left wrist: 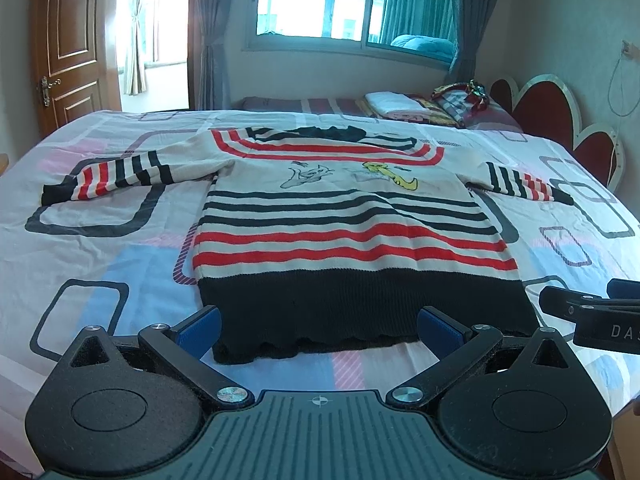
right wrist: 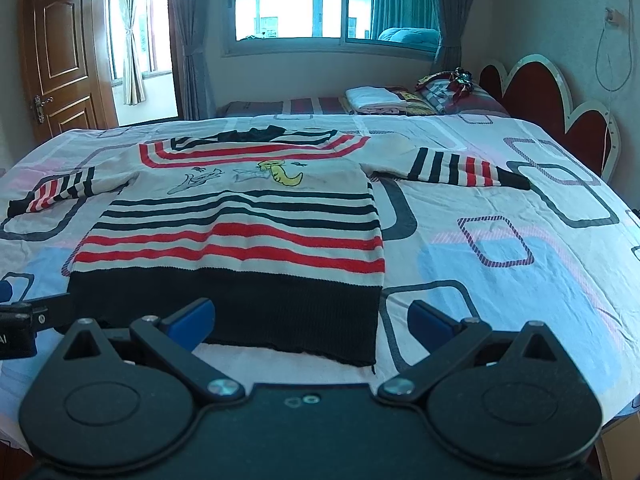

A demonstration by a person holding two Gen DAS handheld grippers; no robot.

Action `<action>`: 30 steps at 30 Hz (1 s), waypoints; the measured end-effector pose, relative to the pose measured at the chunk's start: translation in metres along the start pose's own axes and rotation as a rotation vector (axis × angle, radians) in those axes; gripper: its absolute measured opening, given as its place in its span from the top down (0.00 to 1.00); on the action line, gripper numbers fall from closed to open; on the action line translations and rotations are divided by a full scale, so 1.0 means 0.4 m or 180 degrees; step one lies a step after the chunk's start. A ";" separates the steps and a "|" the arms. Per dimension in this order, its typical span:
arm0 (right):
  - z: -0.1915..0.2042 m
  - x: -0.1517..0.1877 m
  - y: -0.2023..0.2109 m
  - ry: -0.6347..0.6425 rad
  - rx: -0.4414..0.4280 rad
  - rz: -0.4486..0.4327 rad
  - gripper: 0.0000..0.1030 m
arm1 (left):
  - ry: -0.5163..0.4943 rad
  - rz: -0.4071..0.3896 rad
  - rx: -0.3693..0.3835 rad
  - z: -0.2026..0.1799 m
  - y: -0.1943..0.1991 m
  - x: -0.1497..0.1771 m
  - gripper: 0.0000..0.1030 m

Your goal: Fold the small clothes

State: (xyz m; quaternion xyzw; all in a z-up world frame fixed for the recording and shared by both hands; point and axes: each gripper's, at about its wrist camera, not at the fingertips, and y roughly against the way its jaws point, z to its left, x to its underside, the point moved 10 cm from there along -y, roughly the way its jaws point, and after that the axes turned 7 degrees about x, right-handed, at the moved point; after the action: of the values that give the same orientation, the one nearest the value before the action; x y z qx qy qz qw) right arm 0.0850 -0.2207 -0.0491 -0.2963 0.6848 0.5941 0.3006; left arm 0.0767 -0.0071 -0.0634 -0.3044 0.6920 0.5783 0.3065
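Jaws on both sides are spread wide with nothing between them, so neither our left gripper [left wrist: 318, 326] nor our right gripper [right wrist: 310, 320] is holding anything. Both hover low at the near edge of the bed [left wrist: 100, 248], pointing at the black hem of the sweater [left wrist: 344, 216]. It's a small knit sweater lying flat and face up on the bedspread, hem toward us, neck at the far end, both sleeves stretched out to the sides. From the hem up we've got a wide black band, then red stripes, then thin black stripes, then a cream chest panel with a little cartoon print [left wrist: 352, 174] that includes a yellow figure, and curved red and black stripes around the collar. In the left wrist view our blue pads [left wrist: 200, 326] sit either side of the hem's left part, and the right gripper pokes in at the right edge. In the right wrist view the hem's right corner [right wrist: 366, 354] falls between the pads, closer to the right one, not touching either. Further out, there's a stack of folded clothes [left wrist: 400, 106] and pillows near the red scalloped headboard [left wrist: 560, 120], a window [left wrist: 320, 0] with curtains, and a wooden door [left wrist: 72, 48] on the left.
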 end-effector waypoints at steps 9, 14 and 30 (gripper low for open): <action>0.000 -0.001 0.000 -0.0021 0.0027 -0.0011 0.00 | -0.0016 0.0018 0.0020 0.000 -0.005 -0.002 0.00; -0.001 -0.002 0.002 -0.0024 0.0022 -0.0012 0.00 | -0.0027 0.0030 0.0022 -0.001 -0.009 -0.002 0.00; 0.003 -0.004 0.002 -0.0016 0.0009 -0.0017 0.00 | -0.0048 0.0045 0.0034 -0.012 -0.013 0.001 0.00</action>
State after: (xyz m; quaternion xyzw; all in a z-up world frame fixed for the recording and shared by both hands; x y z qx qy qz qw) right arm 0.0857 -0.2192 -0.0476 -0.2962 0.6840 0.5931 0.3044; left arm 0.0801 -0.0126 -0.0663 -0.2935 0.6949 0.5790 0.3094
